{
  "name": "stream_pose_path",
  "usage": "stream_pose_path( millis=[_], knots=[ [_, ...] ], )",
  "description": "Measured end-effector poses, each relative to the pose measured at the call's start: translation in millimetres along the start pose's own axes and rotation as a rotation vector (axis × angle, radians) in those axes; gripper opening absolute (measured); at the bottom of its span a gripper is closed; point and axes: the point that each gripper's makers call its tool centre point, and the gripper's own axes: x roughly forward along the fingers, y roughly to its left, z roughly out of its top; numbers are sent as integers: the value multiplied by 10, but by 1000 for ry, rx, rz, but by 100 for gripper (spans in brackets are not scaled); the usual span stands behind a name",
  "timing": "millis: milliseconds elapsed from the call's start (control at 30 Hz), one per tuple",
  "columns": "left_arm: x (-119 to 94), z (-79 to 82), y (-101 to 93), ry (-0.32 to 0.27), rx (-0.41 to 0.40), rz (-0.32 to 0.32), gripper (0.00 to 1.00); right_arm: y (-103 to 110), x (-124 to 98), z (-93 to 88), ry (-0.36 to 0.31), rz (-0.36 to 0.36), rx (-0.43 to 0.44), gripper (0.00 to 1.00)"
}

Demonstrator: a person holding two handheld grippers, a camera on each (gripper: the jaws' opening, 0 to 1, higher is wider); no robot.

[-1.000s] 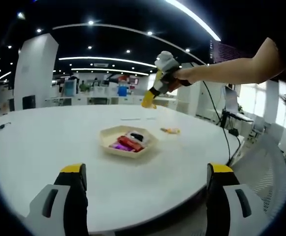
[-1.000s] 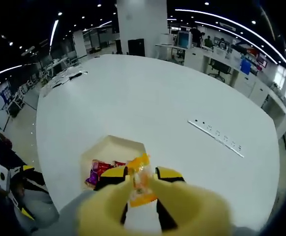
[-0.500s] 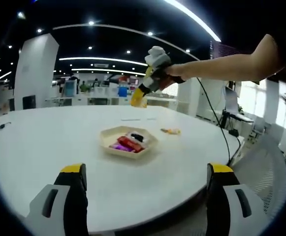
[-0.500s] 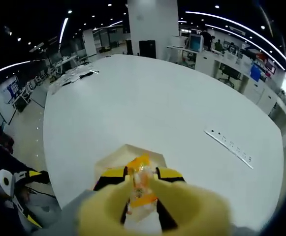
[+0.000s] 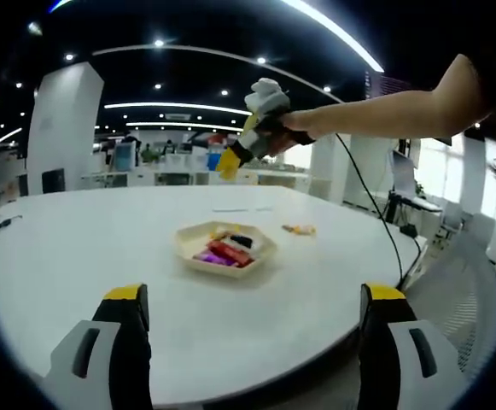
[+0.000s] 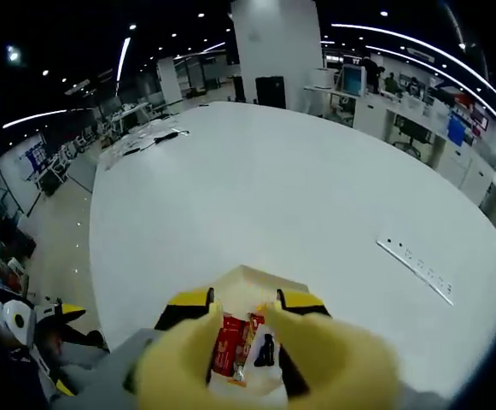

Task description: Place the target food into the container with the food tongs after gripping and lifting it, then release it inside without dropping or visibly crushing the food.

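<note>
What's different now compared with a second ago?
The orange packet has left the yellow food tongs held by the right gripper, apparently released above the beige hexagonal tray. That gripper drifted further over the tray. The left gripper and the white table stayed put.

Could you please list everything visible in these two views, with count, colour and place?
Table: one, white, round, under everything.
Tray: one, cream, hexagonal, mid-table, holding packets.
Packets in tray: several, red, purple, black, white.
Loose snack packet: one, orange-yellow, on the table beside the tray.
Power strip: one, white, far side of the table.
Left gripper: yellow-tipped jaws wide apart, at the table's near edge.
Right gripper: yellow tips, held above the tray.
</note>
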Motion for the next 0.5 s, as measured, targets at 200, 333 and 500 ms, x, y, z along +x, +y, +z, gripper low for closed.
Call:
stream_pose_path(
  millis=[200, 333, 500],
  knots=[
    [5, -8, 8, 6, -1, 2, 99, -47, -27, -69, 11, -3, 3, 29],
    [9, -13, 9, 10, -2, 1, 99, -124, -96, -83, 0, -18, 11, 29],
    [15, -18, 6, 14, -1, -1, 99, -186, -163, -129, -3, -28, 19, 29]
  ],
)
